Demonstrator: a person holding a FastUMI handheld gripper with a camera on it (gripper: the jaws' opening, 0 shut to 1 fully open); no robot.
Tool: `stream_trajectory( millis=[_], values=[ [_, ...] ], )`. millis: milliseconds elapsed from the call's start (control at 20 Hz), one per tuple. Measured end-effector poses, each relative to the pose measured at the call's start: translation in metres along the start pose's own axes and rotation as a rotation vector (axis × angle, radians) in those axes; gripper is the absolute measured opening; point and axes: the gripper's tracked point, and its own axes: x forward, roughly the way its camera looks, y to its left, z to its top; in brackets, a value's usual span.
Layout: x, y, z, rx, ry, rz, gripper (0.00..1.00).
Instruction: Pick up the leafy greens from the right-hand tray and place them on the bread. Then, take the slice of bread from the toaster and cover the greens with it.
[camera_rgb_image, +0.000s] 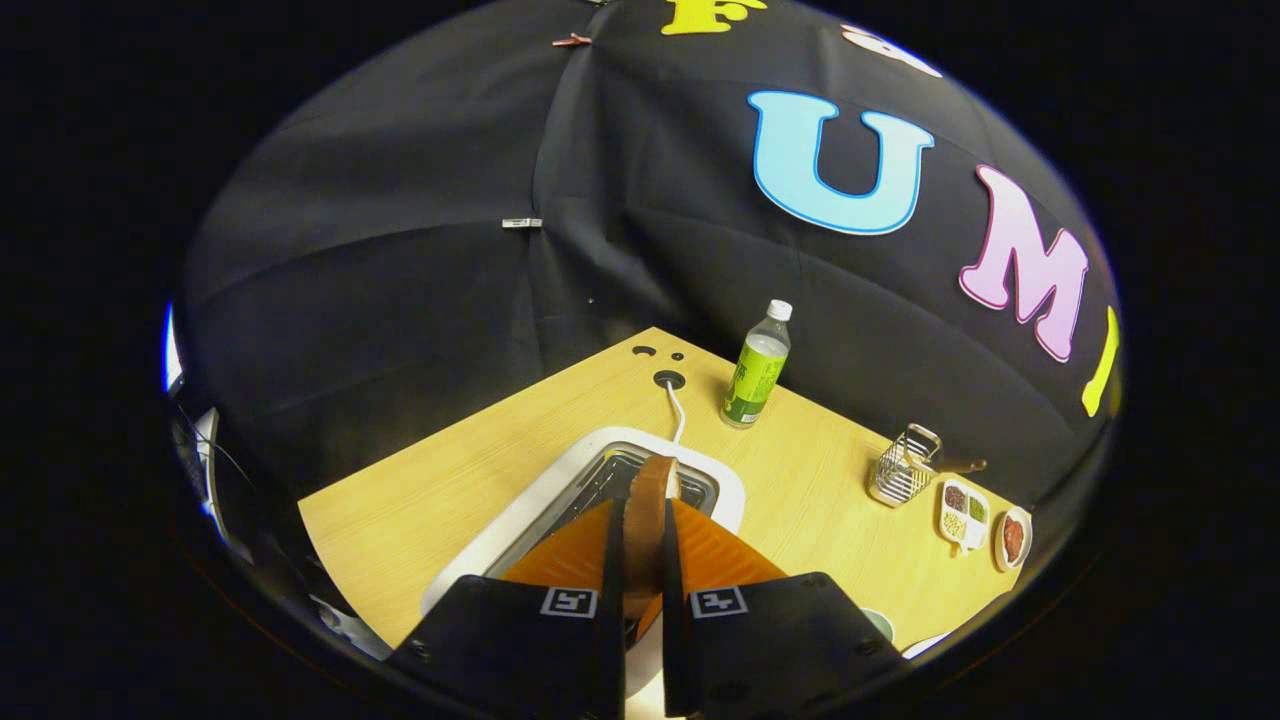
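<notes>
My gripper (640, 545) is shut on a slice of bread (652, 500) with a brown crust, held edge-on between both fingers. The slice stands upright right over the slot of the white toaster (560, 480), which lies just ahead of and beneath the fingers. I cannot tell whether the slice's lower edge is still inside the slot. The toaster's white cord (677, 410) runs back to a hole in the wooden table (440, 490).
A clear bottle with a green label (757, 370) stands beyond the toaster. Farther right are a wire rack (905, 468), a small divided white dish (962, 512) and a plate with something red (1012, 538). The table's left edge drops off near the toaster.
</notes>
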Motion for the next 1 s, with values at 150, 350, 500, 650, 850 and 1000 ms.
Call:
stream_trajectory(
  millis=[150,350,500,650,850,1000],
  values=[
    [-0.008,-0.002,0.01,0.032,-0.006,0.011,0.17],
    [-0.026,-0.008,0.039,0.1,-0.059,0.018,0.17],
    [-0.037,-0.02,0.058,0.127,-0.085,0.022,0.17],
    [-0.053,-0.037,0.076,0.162,-0.121,0.014,0.17],
    [-0.073,-0.063,0.082,0.181,-0.149,-0.005,0.17],
    [-0.082,-0.084,0.074,0.197,-0.154,-0.024,0.17]
  ],
)
